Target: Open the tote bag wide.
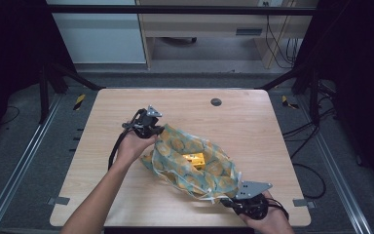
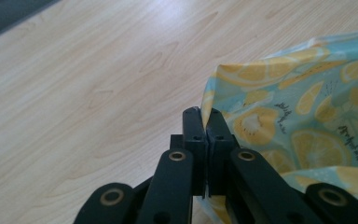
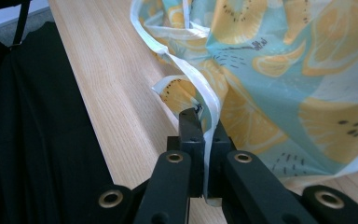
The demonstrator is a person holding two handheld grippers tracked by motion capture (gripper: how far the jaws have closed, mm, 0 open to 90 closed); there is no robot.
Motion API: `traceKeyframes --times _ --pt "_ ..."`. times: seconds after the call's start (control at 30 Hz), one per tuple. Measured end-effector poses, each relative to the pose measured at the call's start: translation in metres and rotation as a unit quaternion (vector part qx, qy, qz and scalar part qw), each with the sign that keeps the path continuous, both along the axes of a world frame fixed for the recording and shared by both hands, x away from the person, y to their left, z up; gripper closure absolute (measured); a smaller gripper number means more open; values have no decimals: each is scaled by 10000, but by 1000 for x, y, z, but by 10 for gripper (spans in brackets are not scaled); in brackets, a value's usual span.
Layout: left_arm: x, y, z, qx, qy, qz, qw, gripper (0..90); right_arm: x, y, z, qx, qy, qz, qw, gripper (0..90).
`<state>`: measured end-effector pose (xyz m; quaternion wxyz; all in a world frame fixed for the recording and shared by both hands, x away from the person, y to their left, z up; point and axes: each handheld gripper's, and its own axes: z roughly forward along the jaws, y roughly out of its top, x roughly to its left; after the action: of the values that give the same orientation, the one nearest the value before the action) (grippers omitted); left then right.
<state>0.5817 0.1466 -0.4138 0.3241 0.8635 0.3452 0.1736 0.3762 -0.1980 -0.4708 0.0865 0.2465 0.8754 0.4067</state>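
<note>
A light blue bag printed with yellow lemon slices (image 1: pixel 195 161) lies stretched across the wooden table (image 1: pixel 126 195), its mouth gaping upward. Inside it shows a yellow object (image 1: pixel 195 160). My left gripper (image 1: pixel 157 130) is at the bag's far left end, shut on the bag's edge (image 2: pixel 212 100). My right gripper (image 1: pixel 228 201) is at the near right end, shut on the bag's white-trimmed rim (image 3: pixel 210 116). In the left gripper view the lemon bag (image 2: pixel 303 107) hangs to the right of the jaws. In the right gripper view the lemon bag (image 3: pixel 284 70) bulges to the upper right.
A small dark round grommet (image 1: pixel 216 102) sits near the table's far edge. Black frame bars and cables stand around the table. The table's near edge (image 3: pixel 88 121) runs just left of my right gripper, with dark cloth (image 3: pixel 28 130) beyond it.
</note>
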Motion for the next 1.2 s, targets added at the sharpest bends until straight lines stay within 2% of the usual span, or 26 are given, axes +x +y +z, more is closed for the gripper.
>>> traceKeyframes --times 0.33,0.6,0.87,1.2 --pt "-4 1 -24 62 194 19 9998 893 3 -6 -5 -81 150 -42 9998 896" --pt "-8 6 -38 81 316 20 9995 892 4 -11 -8 -169 233 -52 9996 897" --pt "-12 11 -46 138 356 6 9993 892 5 -10 -10 -355 300 -33 9989 898" --pt "-14 16 -51 240 371 -5 9990 895 7 -13 -10 -536 431 -176 9975 899"
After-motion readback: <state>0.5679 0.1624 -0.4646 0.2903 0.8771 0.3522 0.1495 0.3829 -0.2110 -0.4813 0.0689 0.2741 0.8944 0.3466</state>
